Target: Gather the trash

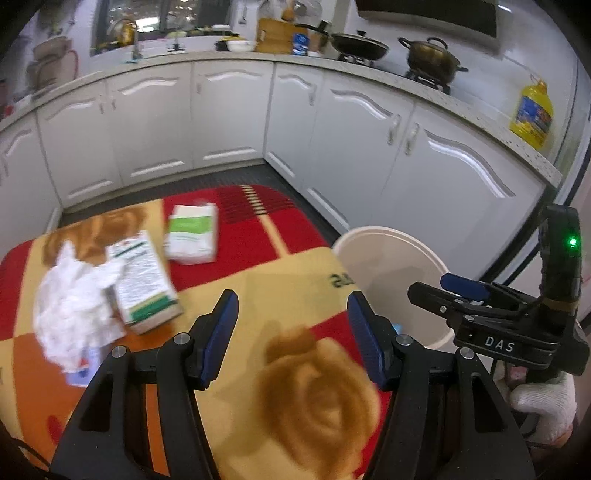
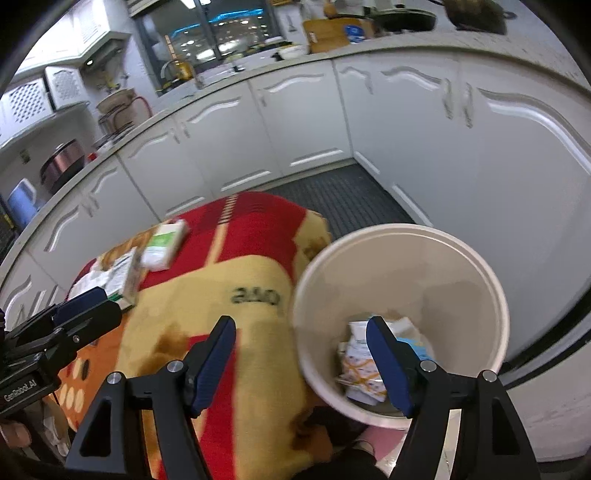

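A: What is seen from the left wrist?
B: The left gripper (image 1: 291,332) is held with fingers apart and empty; tissue (image 1: 74,299) and two boxes (image 1: 144,280) are left on the blanket (image 1: 280,273).
A: And the right wrist?
B: The right gripper (image 2: 301,363) is held empty, fingers apart and opening, above the bucket (image 2: 402,258), where trash (image 2: 360,365) is seen.

A red, yellow and orange blanket (image 1: 258,280) is covering the table and drooping over its far edge. White cabinets (image 1: 229,118) are running along the walls under a pale counter (image 1: 369,68). On it a dark wok (image 1: 360,46) and a brass-coloured pot (image 1: 432,59) are sitting on the stove, and a yellow oil bottle (image 1: 532,114) is standing well apart from them. A tap (image 1: 135,40) is standing by the window (image 2: 221,26). A dark mat (image 2: 343,199) is lying on the floor, and a blue kettle (image 2: 22,203) is standing on the left counter.
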{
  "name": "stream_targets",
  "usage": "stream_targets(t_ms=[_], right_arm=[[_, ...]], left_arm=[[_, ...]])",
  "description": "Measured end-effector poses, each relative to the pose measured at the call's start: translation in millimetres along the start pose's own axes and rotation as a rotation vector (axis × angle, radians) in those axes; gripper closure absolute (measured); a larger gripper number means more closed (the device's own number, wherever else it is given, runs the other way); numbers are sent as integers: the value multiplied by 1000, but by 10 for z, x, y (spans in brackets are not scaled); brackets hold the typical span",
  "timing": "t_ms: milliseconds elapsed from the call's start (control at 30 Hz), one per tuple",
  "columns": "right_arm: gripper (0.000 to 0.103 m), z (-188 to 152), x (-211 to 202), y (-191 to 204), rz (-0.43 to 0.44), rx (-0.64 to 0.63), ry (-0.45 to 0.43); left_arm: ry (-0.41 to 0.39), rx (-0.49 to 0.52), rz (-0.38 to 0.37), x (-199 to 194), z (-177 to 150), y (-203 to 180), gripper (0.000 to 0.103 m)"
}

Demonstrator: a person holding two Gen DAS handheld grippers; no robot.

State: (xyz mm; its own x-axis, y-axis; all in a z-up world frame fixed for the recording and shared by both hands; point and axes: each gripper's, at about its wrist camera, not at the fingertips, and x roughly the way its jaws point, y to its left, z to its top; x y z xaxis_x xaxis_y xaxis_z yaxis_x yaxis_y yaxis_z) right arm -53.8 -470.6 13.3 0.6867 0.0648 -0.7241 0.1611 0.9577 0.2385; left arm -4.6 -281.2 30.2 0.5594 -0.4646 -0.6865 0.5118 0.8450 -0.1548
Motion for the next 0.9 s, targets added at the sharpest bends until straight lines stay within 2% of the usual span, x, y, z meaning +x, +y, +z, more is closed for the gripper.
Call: stream_targets(t_ms=[133, 433, 533, 667, 900], right_arm=[[32, 1, 31, 279, 32, -35, 3], [31, -56, 130, 896, 93, -133, 32], [29, -78, 156, 1041, 116, -154, 38], [27, -95, 240, 1195, 157, -163, 59], [27, -94, 416, 1469, 193, -198, 94]], left_arm=[[-13, -25, 39, -124, -51, 211, 43], [-28, -108, 62, -456, -180, 832, 43], [-18, -144, 48, -569, -249, 1138, 42], [2, -208, 19, -654, -356, 1538, 30], [41, -281, -12, -551, -357, 1876, 29]])
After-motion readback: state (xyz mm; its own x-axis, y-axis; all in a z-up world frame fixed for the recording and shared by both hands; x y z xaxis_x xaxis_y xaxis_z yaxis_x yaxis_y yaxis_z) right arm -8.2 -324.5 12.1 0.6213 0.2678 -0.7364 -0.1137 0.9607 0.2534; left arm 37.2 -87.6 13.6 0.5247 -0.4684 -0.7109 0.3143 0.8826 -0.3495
